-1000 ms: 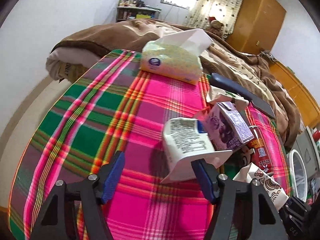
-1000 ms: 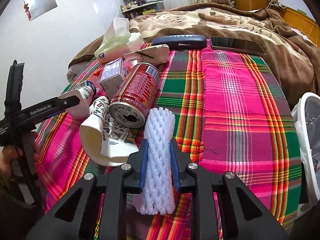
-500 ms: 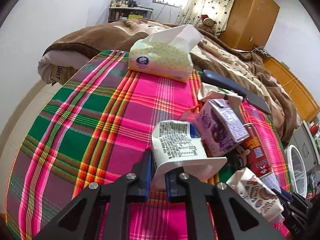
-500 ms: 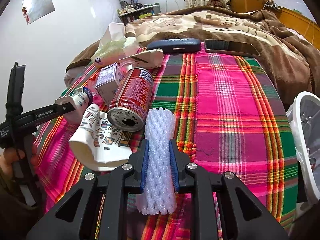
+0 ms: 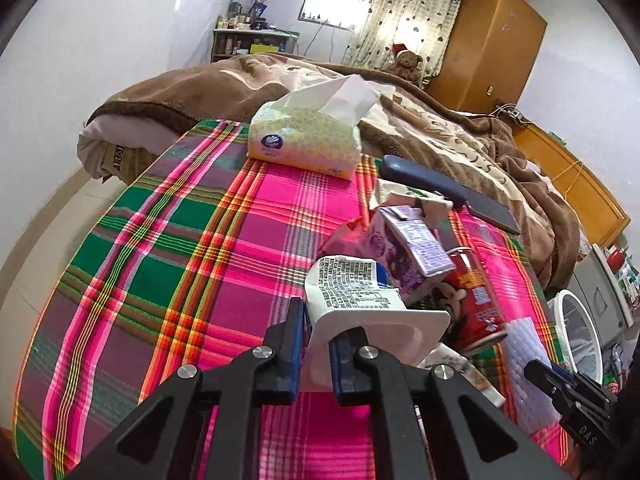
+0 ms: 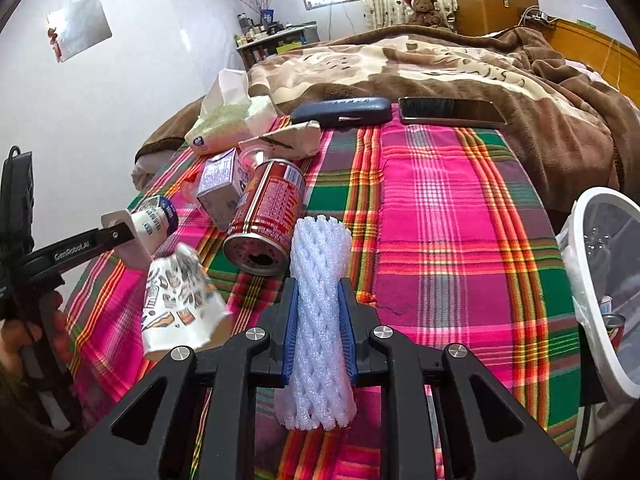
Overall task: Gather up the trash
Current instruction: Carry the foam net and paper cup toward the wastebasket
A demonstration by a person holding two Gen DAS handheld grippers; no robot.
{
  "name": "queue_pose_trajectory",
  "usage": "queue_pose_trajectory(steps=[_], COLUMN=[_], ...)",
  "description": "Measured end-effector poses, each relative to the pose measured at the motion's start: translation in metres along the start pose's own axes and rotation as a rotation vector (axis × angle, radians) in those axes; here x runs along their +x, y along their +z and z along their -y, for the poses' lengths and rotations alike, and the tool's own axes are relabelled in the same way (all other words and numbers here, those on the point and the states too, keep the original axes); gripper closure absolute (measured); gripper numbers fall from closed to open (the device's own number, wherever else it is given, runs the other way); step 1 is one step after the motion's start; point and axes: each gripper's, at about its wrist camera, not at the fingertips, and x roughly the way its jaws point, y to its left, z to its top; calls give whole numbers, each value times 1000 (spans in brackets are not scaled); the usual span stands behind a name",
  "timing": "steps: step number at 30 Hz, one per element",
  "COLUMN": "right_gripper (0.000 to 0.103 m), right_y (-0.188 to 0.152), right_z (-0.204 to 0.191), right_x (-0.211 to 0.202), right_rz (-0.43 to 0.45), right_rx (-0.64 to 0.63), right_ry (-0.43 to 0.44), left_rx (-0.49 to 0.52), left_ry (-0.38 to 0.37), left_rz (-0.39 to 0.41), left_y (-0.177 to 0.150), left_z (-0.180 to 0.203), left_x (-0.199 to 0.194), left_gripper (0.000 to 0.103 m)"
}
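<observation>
On the left gripper (image 6: 120,234) the arm carries the white word "GenRobot.AI". A black part at the lower right of the left wrist view shows letters like "DAS". The tissue pack (image 5: 304,140), at the far edge of the plaid blanket (image 5: 160,260), has a round dark blue logo, too small to read. The small pot's label is dense black print on white, not readable; the red can (image 6: 266,216) has white writing and a cartoon figure, the purple carton (image 5: 408,248) a nutrition table – all too fine to read.

The left gripper is closed on the flat rim of a white yogurt pot (image 5: 356,292), which sticks out forward from between the blue pads (image 5: 298,344), lifted off the blanket. The right gripper (image 6: 319,320) is closed on a white foam net sleeve (image 6: 320,300); the sleeve stands between the pads and passes out both in front and behind them.

The rest of the trash lies in a group near the left edge of the blanket – the can on its side with the open top towards the right gripper, the carton touching it, a printed paper cup (image 6: 180,300) blurred just beside the can. A white bin (image 6: 604,280) stands past the right edge. A dark case (image 6: 342,110) and a phone (image 6: 452,111) lie at the far edge.
</observation>
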Motion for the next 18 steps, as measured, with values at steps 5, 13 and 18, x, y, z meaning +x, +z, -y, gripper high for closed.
queue_pose_trajectory(steps=[5, 13, 18], right_gripper=[83, 83, 83], right_y=[2, 7, 7], right_z=[9, 31, 50], right_x=[-8, -29, -44], right_rz=[20, 73, 101], right_rx=[22, 54, 82], right_ry=[-1, -23, -46], left_rx=[11, 54, 101], left_ry=[-11, -49, -99], left_rz=[33, 84, 79], left_y=[0, 4, 0], left_z=[11, 43, 78], left_x=[-18, -47, -52], left_gripper=[92, 92, 92])
